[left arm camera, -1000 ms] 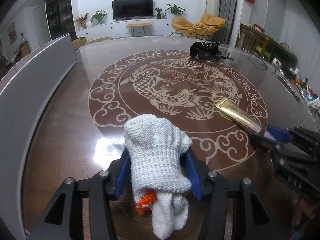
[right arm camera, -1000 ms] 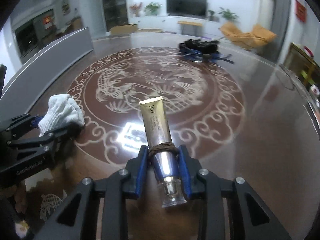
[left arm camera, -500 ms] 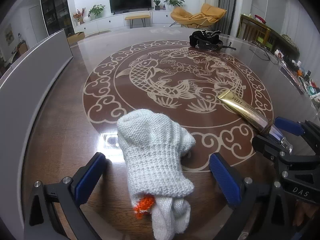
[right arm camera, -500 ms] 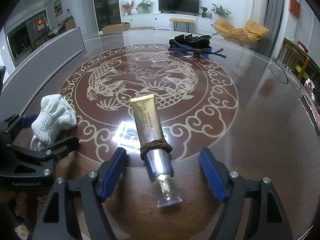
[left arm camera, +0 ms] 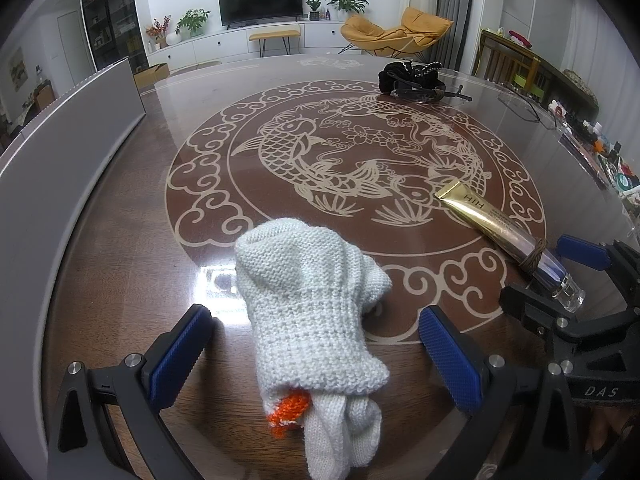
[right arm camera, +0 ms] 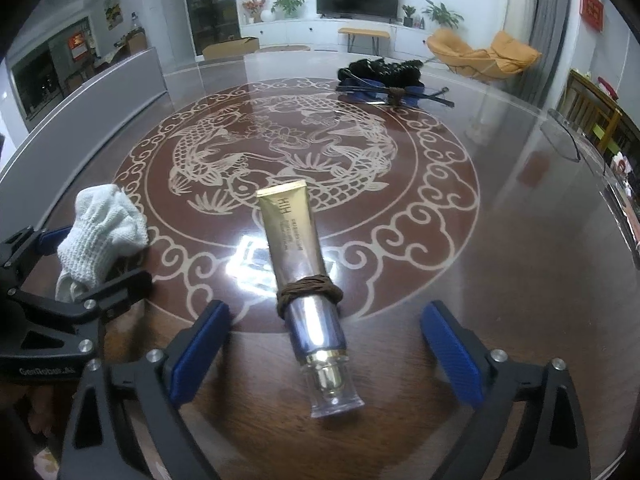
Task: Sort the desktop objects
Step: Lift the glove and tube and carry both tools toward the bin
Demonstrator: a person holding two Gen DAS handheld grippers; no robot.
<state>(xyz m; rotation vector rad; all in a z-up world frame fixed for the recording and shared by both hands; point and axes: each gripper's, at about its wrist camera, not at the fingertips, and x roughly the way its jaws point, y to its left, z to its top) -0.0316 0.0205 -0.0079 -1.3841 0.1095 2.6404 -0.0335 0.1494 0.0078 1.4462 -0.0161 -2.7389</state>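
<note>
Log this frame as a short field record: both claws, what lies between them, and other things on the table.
left claw: open, astride white knitted glove, pads apart from it
right claw: open, astride gold cosmetic tube with brown band
surface: brown table with fish medallion
far side: black bundle with glasses

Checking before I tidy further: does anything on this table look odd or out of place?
One oddity: the gold tube lying on the table has a brown hair tie wound around its neck, which belongs to neither. The white glove lies crumpled. Nothing looks spilled or broken.
</note>
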